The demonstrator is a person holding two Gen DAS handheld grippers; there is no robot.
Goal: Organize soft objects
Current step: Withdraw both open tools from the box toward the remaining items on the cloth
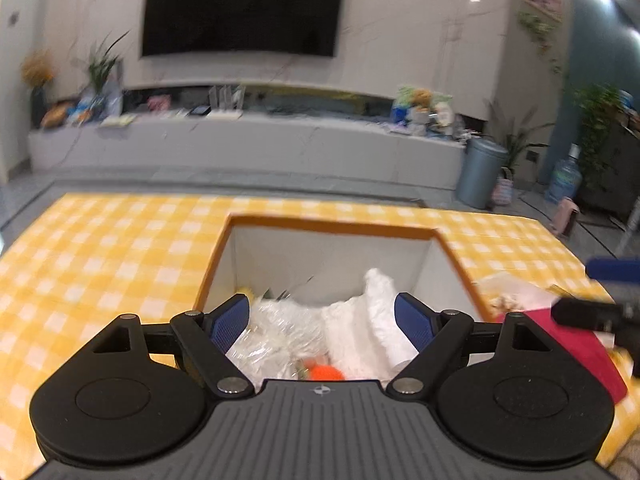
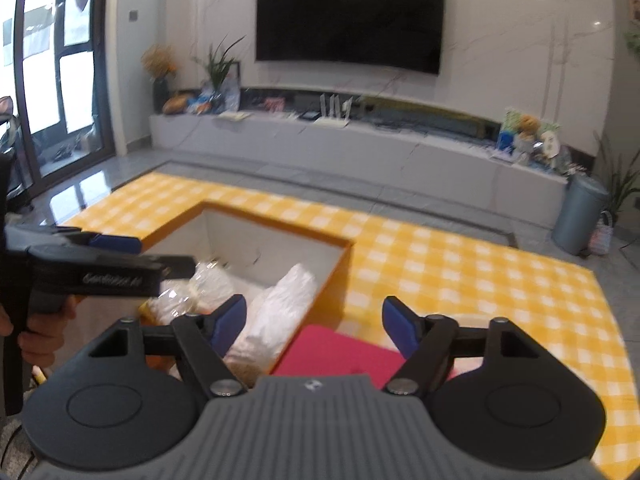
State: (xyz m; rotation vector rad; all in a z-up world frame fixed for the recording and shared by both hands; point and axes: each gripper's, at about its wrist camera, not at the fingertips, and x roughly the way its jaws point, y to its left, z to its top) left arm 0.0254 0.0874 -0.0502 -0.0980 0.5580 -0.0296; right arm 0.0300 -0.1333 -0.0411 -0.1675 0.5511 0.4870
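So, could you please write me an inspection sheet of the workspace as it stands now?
Surface: table under a yellow checked cloth.
Job's things: open box with orange rim and white walls holds a white towel, a clear plastic bag and an orange item; a red cloth lies on the table beside the box.
Clutter: a pale crumpled item right of the box, too blurred to identify.
Grippers: left gripper open above the box, nothing between its pads; right gripper open above the red cloth.
Cables: nothing seen.
Surroundings: TV, low cabinet, bin, plants.
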